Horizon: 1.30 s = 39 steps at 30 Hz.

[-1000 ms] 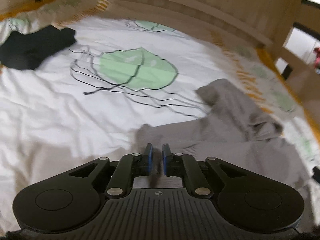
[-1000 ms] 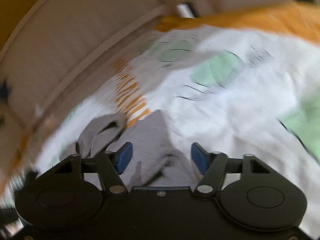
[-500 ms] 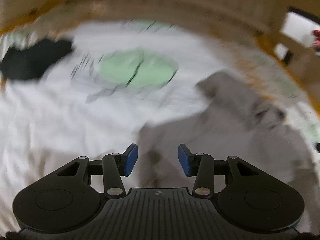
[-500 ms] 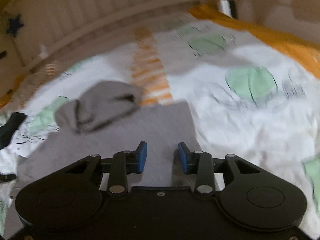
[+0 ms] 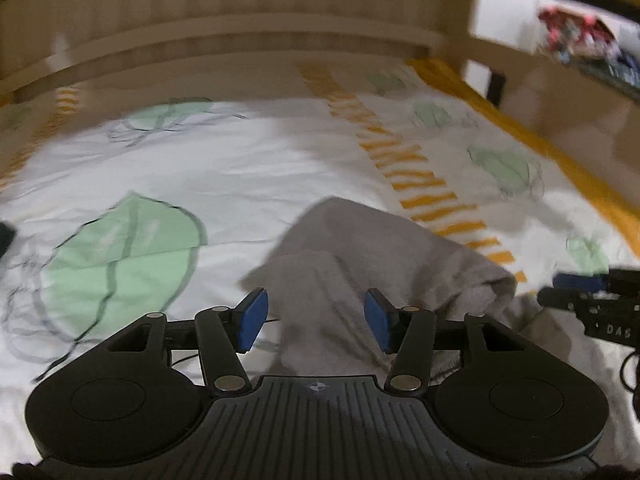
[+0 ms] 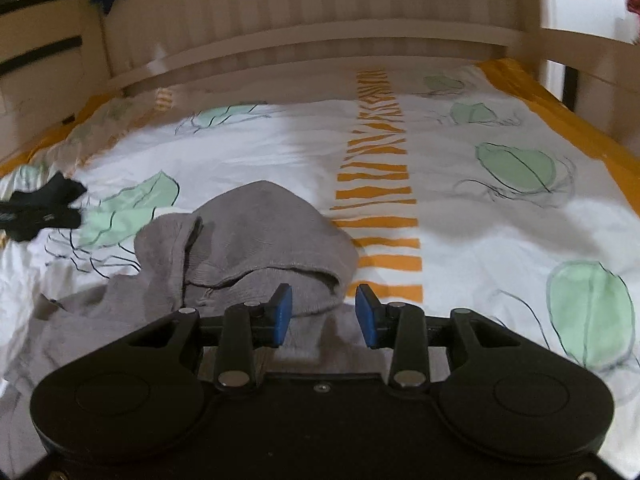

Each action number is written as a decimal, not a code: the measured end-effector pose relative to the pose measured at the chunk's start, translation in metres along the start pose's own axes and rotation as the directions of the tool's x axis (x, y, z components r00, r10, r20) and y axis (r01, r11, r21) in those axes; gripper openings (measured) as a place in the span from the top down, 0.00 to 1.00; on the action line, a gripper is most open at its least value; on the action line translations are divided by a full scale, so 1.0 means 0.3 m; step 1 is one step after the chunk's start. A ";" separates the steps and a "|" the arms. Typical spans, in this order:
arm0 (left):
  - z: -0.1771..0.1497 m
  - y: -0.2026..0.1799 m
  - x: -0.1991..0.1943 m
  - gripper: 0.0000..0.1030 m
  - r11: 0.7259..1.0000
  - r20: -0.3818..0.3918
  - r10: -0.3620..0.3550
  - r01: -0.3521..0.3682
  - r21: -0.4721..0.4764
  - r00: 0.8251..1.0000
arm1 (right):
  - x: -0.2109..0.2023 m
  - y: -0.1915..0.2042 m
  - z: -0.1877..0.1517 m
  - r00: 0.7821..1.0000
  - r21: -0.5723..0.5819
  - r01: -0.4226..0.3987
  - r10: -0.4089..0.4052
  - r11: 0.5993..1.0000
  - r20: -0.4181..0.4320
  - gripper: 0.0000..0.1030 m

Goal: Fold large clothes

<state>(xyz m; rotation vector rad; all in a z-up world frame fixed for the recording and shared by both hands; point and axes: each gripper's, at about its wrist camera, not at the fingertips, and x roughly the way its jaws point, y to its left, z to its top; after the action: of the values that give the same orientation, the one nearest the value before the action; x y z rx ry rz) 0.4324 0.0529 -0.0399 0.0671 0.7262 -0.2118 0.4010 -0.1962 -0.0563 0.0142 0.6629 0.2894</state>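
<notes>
Hovering apart over the bed, the left gripper, whose jaws have just been opening, and the right gripper both stand spread and empty. The grey hoodie lies crumpled just ahead of both. Bare quilt stretches beyond its hood edge to the headboard.

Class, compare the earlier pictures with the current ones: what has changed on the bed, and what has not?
The left gripper was shut on the grey hoodie; its jaws have just been opening, pads off the cloth. The right gripper narrowed slightly, gripping nothing. Both views swung toward the hood. The hoodie, the black garment and the bedsheet stayed put.
</notes>
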 end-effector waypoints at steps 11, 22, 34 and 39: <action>-0.051 -0.076 0.236 0.50 0.988 -0.079 0.104 -0.093 0.125 0.991 | 0.152 -0.011 0.004 0.998 -0.053 0.012 -0.015 0.998 -0.060 0.54; -0.139 0.212 0.133 0.47 0.975 -0.097 0.195 -0.203 -0.087 0.976 | 0.204 -0.020 -0.010 0.996 -0.061 0.041 -0.046 0.997 -0.080 0.54; -0.133 0.198 0.176 0.42 0.982 -0.104 0.191 -0.191 0.004 0.976 | 0.233 -0.015 0.014 0.996 -0.048 0.043 -0.047 0.998 -0.082 0.54; -0.092 0.214 0.173 0.41 0.957 -0.057 0.291 -0.291 0.022 0.955 | 0.264 -0.021 0.049 0.995 -0.048 0.068 -0.071 0.997 -0.075 0.54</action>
<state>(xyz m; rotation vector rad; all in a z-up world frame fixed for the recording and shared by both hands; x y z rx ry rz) 0.4660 0.1106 -0.0959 0.1923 0.7645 0.0682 0.4710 -0.1797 -0.0933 -0.0634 0.7316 0.2389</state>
